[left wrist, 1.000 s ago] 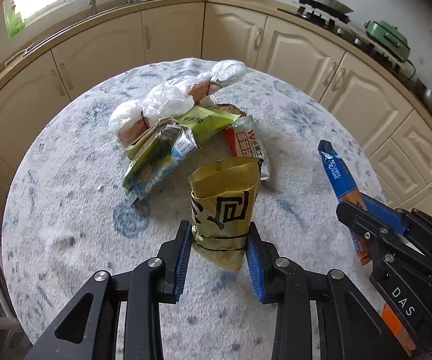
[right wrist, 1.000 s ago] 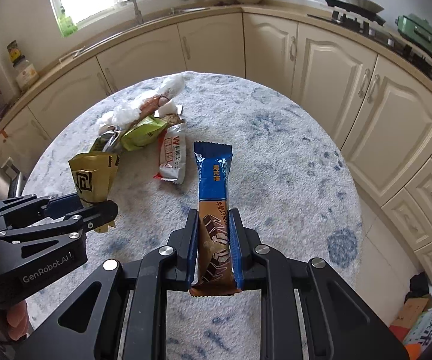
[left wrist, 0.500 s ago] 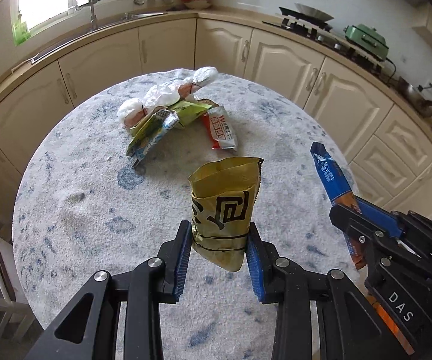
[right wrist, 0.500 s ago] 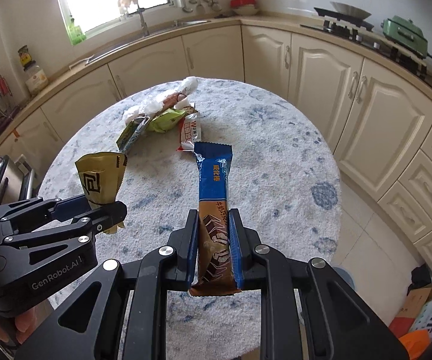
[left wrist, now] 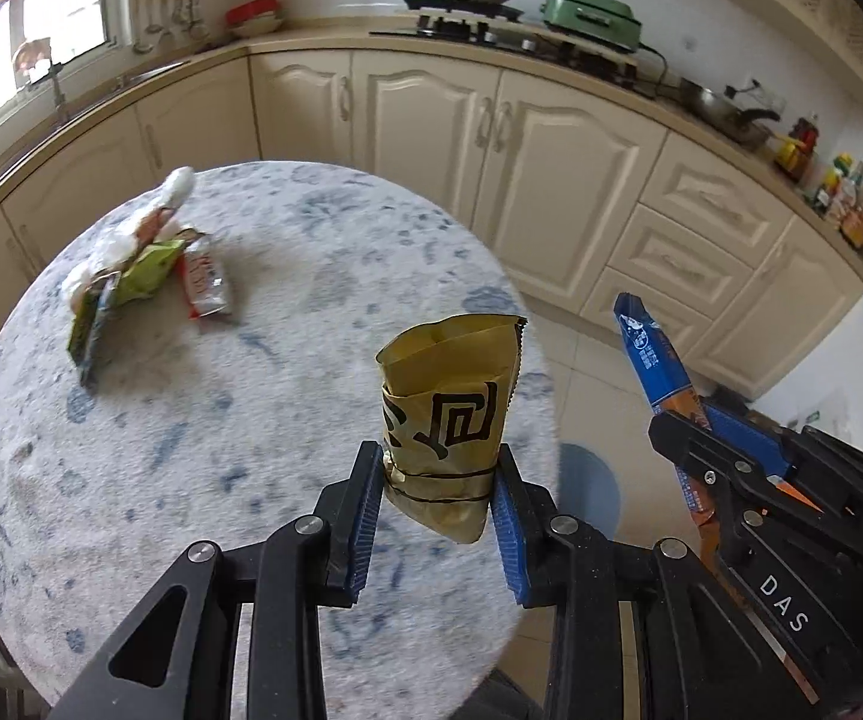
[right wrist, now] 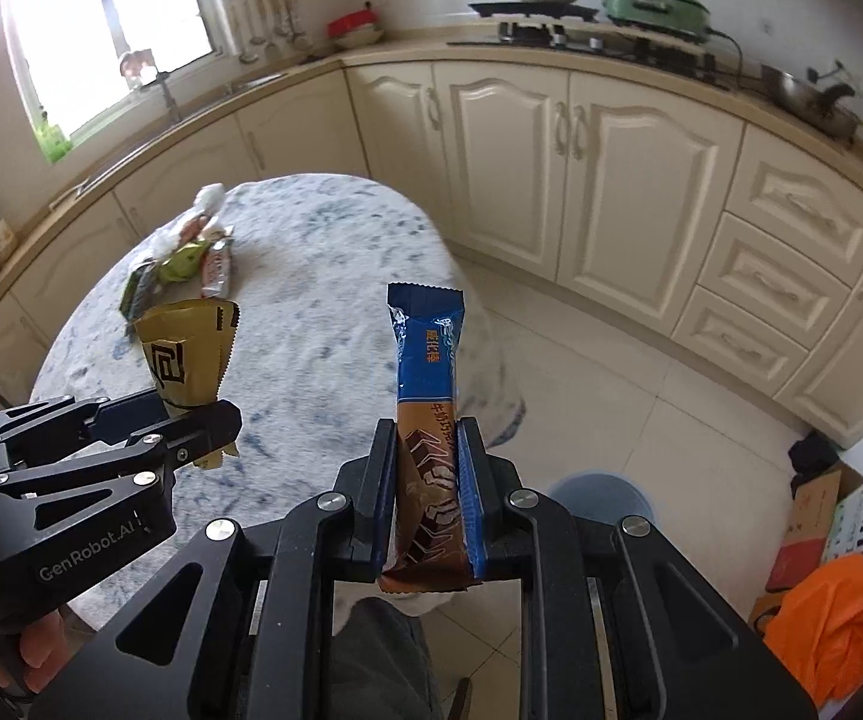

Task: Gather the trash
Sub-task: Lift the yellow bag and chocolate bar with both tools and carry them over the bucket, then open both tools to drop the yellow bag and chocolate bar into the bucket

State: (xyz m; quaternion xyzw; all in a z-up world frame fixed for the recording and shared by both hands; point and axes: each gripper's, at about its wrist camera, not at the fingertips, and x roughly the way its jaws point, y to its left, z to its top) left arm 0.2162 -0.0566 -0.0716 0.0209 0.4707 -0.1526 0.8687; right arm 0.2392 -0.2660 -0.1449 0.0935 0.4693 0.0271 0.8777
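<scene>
Two hand-held grippers: the left hand-held gripper [left wrist: 437,483], marked "GenRobot.AI", pinches one gold packet [left wrist: 449,408]; the right hand-held gripper [right wrist: 428,474], marked "DAS", pinches one blue-brown wrapper [right wrist: 428,372].

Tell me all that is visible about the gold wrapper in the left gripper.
The gold wrapper is a crinkled, foil-like snack bag with bold black characters and a serrated side edge. Its top is torn open; its lower part is folded. It stands roughly upright, clamped low between the blue pads of the left gripper, lifted off the round table. Nothing else touches it.
</scene>
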